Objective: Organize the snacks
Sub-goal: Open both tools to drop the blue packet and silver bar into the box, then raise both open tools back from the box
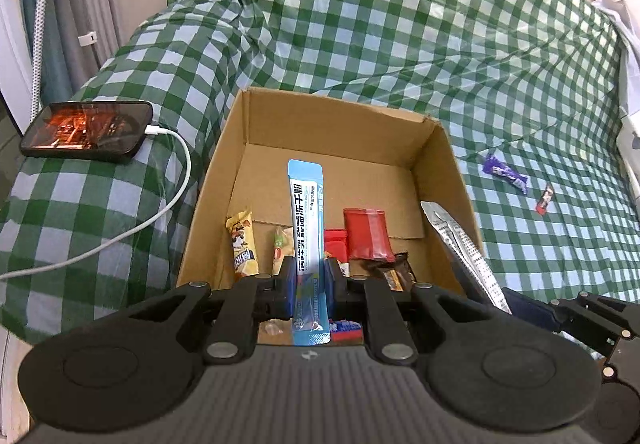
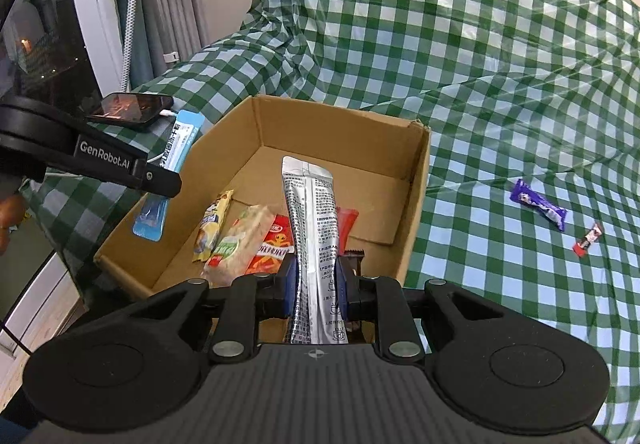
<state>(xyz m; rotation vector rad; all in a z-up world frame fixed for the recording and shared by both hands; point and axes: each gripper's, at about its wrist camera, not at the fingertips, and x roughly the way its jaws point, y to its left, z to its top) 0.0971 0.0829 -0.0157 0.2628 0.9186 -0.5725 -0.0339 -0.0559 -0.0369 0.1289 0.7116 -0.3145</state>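
Snacks: most already lie in the cardboard box (image 1: 224, 180); purple bar (image 2: 540, 209) and small red sweet (image 2: 586, 242) remain on the checked cloth (image 1: 400, 24).
Left gripper (image 1: 308, 280): clamped on blue sachet (image 1: 306, 228), above the box.
Right gripper (image 2: 318, 286): clamped on silver sachet (image 2: 312, 236), above the box.
Risk: long sachets may land on the rim and tip outside if released short.
Count: two held, two loose, about seven boxed.

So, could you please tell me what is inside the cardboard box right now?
Inside the cardboard box lie a yellow snack bar, a red packet, an orange packet and a brown wrapper. The held blue sachet and silver sachet cover whatever sits beneath them.
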